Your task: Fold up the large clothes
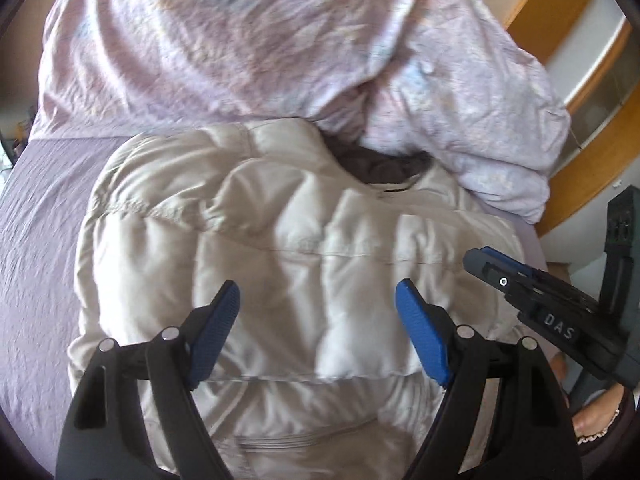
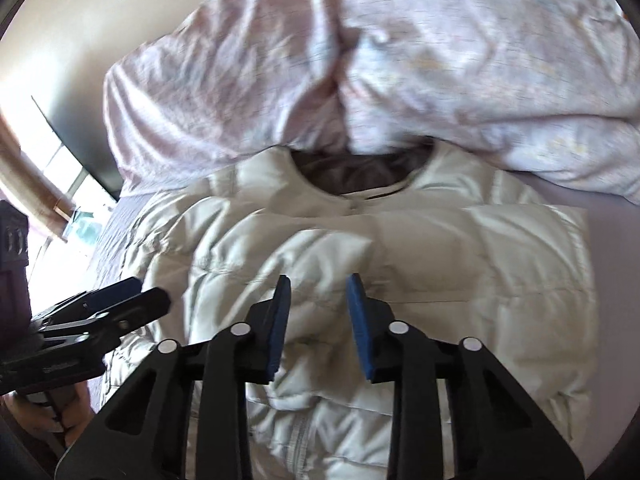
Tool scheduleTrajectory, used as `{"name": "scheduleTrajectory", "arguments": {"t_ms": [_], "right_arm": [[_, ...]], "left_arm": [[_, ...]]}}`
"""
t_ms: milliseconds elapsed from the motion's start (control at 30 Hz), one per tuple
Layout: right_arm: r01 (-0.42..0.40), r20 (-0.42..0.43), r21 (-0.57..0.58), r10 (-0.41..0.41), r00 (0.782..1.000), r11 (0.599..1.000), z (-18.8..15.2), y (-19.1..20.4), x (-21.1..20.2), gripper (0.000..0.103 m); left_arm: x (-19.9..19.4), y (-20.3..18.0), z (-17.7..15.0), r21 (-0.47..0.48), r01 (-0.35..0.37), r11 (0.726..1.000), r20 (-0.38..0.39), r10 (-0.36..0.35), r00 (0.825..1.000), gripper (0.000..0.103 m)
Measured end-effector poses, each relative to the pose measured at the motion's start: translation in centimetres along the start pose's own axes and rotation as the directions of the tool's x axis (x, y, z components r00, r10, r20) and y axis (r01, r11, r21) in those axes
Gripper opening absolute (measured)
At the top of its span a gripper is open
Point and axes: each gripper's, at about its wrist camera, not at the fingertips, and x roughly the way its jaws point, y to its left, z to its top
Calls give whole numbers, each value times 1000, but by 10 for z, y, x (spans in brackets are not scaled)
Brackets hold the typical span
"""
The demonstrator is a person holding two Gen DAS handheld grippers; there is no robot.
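A cream quilted puffer jacket (image 1: 288, 248) lies on the bed, front up, its dark-lined collar (image 1: 380, 164) at the far end against the duvet. It also shows in the right wrist view (image 2: 460, 264), with the collar (image 2: 352, 176) far and the zip (image 2: 298, 440) near. My left gripper (image 1: 318, 300) hovers over the jacket's middle, open wide and empty. My right gripper (image 2: 318, 292) hovers over the jacket's chest, partly open and empty. It appears at the right edge of the left wrist view (image 1: 520, 280); the left gripper appears at the left edge of the right wrist view (image 2: 112, 304).
A crumpled pale pink duvet (image 1: 248, 40) is heaped at the far side of the bed, touching the jacket's collar. A lilac sheet (image 1: 44, 216) covers the mattress. A wooden bed frame (image 1: 592, 168) stands at the right. A wall and window (image 2: 60, 168) are at the left.
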Motion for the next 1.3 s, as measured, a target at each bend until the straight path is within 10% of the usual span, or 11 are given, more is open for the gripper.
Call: {"name": "scheduleTrajectory", "arguments": {"t_ms": [567, 1133, 1200, 1300], "right_arm": [[200, -158, -40, -204, 966, 979, -21, -9, 66, 22], [117, -175, 74, -102, 979, 990, -33, -39, 83, 23], [103, -188, 118, -79, 979, 988, -32, -48, 78, 49], [84, -174, 184, -51, 983, 979, -37, -68, 53, 61]], "left_arm": [[19, 29, -3, 31, -115, 993, -39, 116, 992, 80], [61, 55, -13, 17, -199, 980, -123, 199, 972, 80], [55, 55, -12, 16, -191, 981, -125, 191, 974, 80], [34, 59, -19, 14, -158, 987, -111, 158, 981, 80]]}}
